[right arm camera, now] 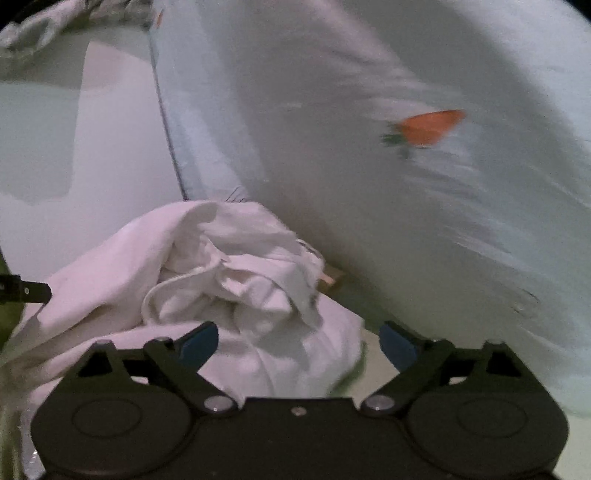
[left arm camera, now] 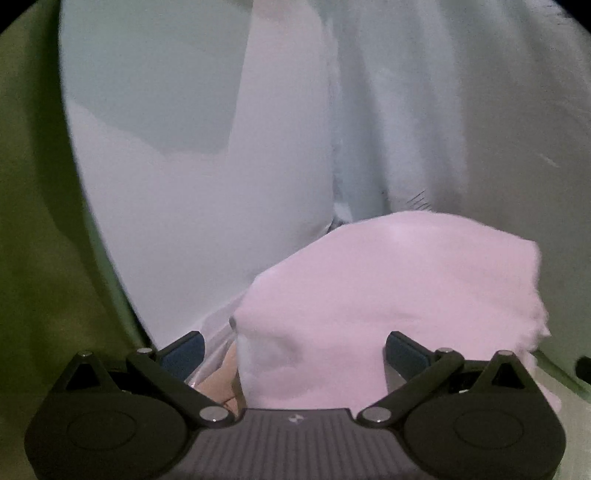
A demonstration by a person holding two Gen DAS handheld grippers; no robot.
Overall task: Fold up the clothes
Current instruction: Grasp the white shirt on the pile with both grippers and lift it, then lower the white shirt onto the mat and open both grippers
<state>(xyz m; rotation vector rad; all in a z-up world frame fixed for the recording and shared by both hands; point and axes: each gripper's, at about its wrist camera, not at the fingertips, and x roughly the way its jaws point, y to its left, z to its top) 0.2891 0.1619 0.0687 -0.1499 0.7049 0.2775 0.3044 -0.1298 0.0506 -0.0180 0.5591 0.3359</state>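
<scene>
A white garment (left arm camera: 388,288) lies bunched in front of my left gripper (left arm camera: 293,352), whose jaws stand wide open with the cloth between them, not pinched. In the right wrist view the same kind of white cloth (right arm camera: 229,288) is crumpled in a heap in front of my right gripper (right arm camera: 299,341), which is also open with cloth between its blue pads (right arm camera: 199,339). A large pale sheet-like fabric (right arm camera: 369,166) with an orange carrot print (right arm camera: 428,127) hangs or lies behind, blurred.
A pale surface (left arm camera: 166,184) spreads under and behind the cloth. A green area (left arm camera: 37,221) lies at the left edge. More crumpled clothes (right arm camera: 40,22) sit at the far upper left. The other gripper's tip (right arm camera: 26,291) shows at the left edge.
</scene>
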